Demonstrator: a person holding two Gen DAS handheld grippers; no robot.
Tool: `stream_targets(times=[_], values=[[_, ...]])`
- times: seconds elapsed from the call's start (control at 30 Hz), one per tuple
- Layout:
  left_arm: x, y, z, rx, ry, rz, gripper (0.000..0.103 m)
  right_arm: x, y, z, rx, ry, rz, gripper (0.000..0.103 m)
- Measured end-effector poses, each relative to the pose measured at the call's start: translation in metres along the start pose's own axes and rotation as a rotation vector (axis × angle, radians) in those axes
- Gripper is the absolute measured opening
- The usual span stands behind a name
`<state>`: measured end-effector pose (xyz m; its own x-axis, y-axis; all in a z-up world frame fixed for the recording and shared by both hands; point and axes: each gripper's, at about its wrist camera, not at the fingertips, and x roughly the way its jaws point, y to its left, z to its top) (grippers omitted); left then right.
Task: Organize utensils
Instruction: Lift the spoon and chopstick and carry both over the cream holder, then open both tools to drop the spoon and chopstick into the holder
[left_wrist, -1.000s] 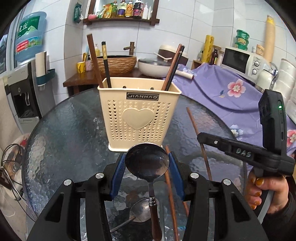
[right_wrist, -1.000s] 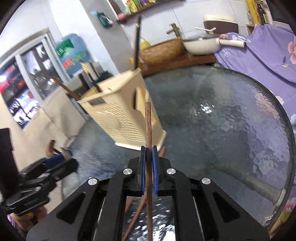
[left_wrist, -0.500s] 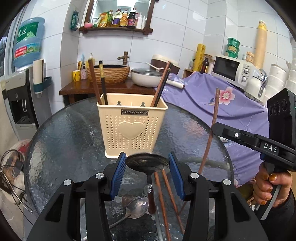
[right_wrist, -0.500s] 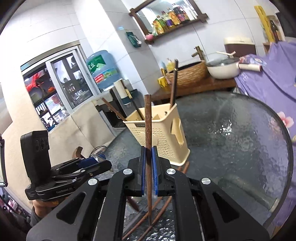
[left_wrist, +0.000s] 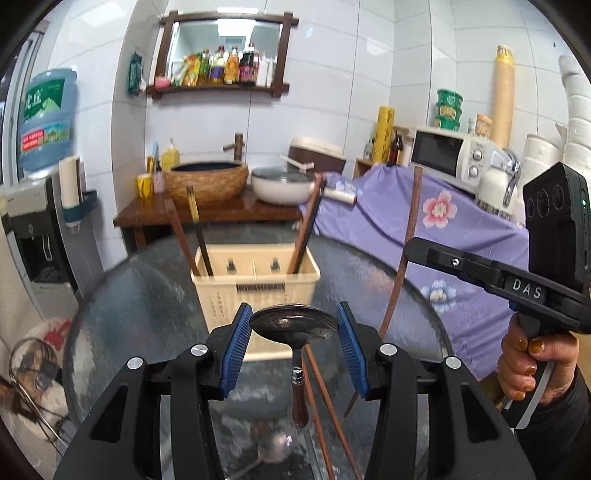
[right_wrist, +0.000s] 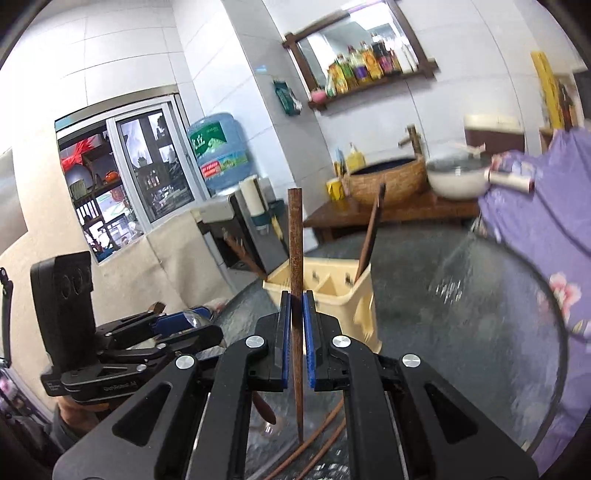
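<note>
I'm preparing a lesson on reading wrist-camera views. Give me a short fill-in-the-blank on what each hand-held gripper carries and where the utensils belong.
1. The left hand-held gripper grips a ladle by its ____.
2. The right hand-held gripper is shut on a single wooden ____.
3. The cream holder stands on a round ____ table.
4. Loose chopsticks lie on the table, ____ the holder.

Missing words: bowl; chopstick; glass; outside

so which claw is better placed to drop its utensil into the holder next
Probably the right claw: its chopstick stands upright, beside the holder. The left claw grips its ladle by the bowl.
</note>
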<state>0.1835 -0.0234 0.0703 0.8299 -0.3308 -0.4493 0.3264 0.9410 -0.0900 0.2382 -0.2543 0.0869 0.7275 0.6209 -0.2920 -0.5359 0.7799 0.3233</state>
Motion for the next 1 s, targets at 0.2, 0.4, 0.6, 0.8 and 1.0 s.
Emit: stream_targets(times=[0.2,0.4,0.6,0.8,1.0], values=[[-0.005,0.008,0.048,0.016,-0.085,0.052,0.046,0.006,0.019,0.043,-0.079,-0.074,-0.030,0.007],[-0.005,0.025,0.103,-0.021,-0.159,0.064,0.046,0.018,0.031,0.095,-0.090,-0.177,-0.075,0.007],[0.022,0.040,0.125,-0.051,-0.202,0.127,0.046,0.052,0.029,0.116,-0.102,-0.236,-0.167,0.007],[0.062,0.036,0.094,-0.020,-0.148,0.179,0.046,0.089,0.010,0.081,-0.083,-0.184,-0.216,0.008],[0.085,0.040,0.061,-0.015,-0.074,0.199,0.046,0.108,-0.010,0.042,-0.043,-0.113,-0.224,0.008]])
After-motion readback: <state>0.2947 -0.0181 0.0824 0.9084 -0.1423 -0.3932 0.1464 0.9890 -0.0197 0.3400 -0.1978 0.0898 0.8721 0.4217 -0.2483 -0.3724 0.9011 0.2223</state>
